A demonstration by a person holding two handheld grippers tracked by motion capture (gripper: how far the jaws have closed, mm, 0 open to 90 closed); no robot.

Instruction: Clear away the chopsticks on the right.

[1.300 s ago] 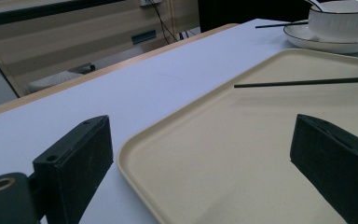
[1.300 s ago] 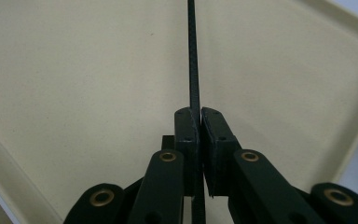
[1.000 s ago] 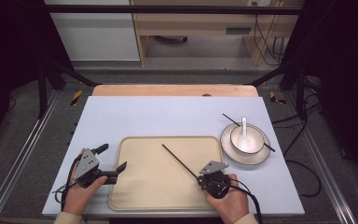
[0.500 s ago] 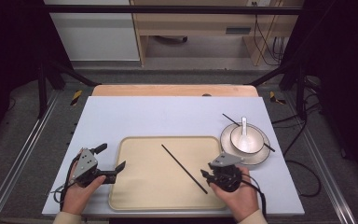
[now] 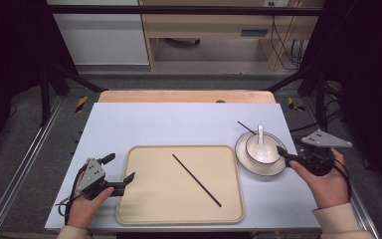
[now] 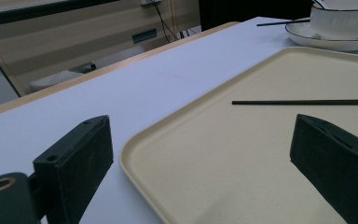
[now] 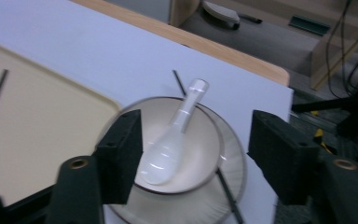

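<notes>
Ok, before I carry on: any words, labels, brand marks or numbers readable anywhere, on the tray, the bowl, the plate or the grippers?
None can be read.
Tray: plain beige, no print.
Bowl, plate and spoon: plain white, no marks.
Chopstick on the tray: plain black.
Left gripper and right gripper: no lettering visible.
Yellow-and-black strips on the floor: stripes, no text.

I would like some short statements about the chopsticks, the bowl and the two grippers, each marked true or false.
1. One black chopstick lies on the beige tray. True.
2. The white spoon lies on the tray. False: it rests in the bowl.
3. The right gripper holds a chopstick. False: its jaws are open and empty.
4. The left gripper is open at the tray's left edge. True.
5. The bowl stands on a plate. True.
</notes>
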